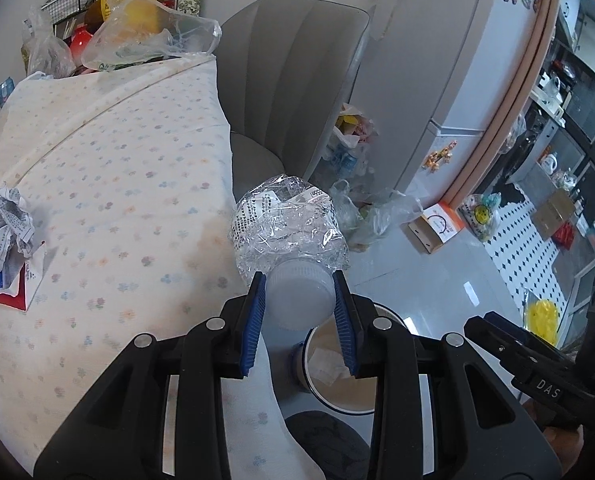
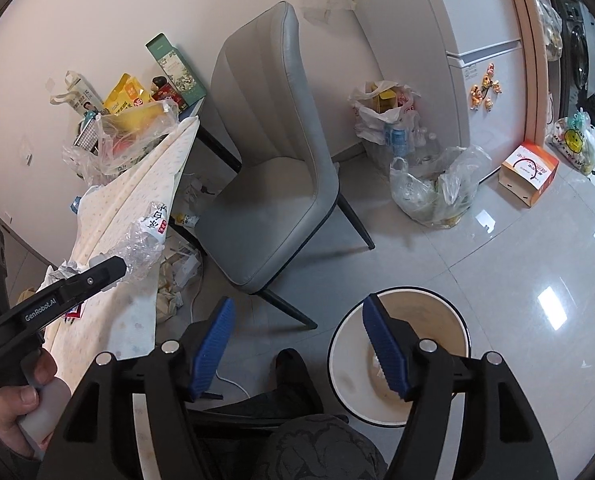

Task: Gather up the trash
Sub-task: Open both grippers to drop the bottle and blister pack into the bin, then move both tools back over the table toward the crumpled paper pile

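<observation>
Step in hand: carrying one piece of trash to the bin. Your left gripper [image 1: 299, 309] is clamped on the white cap end of a crushed plastic bottle [image 1: 287, 222]; the crumpled clear body sticks out forward past the blue pads [image 1: 256, 320]. The bottle hangs off the edge of the cloth-covered table [image 1: 109, 168], above the floor, with the round bin [image 2: 399, 356] below and slightly to the right.

Pose: the left gripper reaches out roughly level from the table side. Your right gripper [image 2: 303, 346] holds nothing, fingers spread wide, pointing down with the bin's rim just beside its right finger.

Next move, as judged: shift the bottle right until it is over the bin mouth, then release. The long body may catch on the rim, so centre it first.

Crumpled paper [image 1: 3, 224] remains on the table for later.
</observation>
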Action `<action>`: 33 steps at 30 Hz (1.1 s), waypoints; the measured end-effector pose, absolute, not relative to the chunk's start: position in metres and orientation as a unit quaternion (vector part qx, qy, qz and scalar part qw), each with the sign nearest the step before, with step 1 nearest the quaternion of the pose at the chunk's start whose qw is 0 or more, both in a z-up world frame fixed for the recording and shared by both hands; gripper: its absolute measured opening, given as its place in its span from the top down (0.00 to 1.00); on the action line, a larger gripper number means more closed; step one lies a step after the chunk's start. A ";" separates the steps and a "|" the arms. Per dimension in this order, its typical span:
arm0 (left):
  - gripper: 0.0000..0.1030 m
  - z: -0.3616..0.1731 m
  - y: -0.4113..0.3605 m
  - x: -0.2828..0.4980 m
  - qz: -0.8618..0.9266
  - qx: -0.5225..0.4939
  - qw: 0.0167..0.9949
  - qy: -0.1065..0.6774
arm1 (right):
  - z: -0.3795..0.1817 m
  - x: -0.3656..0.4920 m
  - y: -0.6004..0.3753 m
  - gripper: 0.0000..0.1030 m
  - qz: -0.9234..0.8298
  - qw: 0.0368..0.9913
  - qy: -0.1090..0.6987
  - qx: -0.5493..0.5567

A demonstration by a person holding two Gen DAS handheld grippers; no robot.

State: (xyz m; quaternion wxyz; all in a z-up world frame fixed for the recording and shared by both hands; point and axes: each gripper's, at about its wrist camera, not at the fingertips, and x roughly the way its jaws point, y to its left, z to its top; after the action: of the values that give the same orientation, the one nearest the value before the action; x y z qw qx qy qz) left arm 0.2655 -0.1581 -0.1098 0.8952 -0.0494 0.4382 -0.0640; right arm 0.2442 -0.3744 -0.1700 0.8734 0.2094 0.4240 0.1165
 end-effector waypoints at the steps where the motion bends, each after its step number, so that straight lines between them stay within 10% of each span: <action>1: 0.68 -0.111 -0.160 0.265 -0.066 -0.049 0.894 0.440 | -0.170 0.242 -0.376 0.36 0.113 0.874 0.424 0.211; 17: 0.67 -0.152 -0.242 0.271 -0.161 -0.006 0.851 0.500 | -0.196 0.198 -0.462 0.35 -0.007 0.869 0.420 0.261; 21: 0.20 -0.152 -0.259 0.266 -0.179 0.005 0.853 0.490 | -0.201 0.192 -0.477 0.36 -0.022 0.867 0.419 0.268; 33: 0.06 -0.110 -0.200 0.252 -0.127 -0.039 0.884 0.448 | -0.183 0.195 -0.445 0.21 0.017 0.878 0.404 0.254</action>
State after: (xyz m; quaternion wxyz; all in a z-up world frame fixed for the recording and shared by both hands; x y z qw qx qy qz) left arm 0.2517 -0.2003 -0.1096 0.8839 -0.0388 0.4483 -0.1275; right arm 0.1947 -0.4450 -0.1830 0.8784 0.2538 0.4045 0.0172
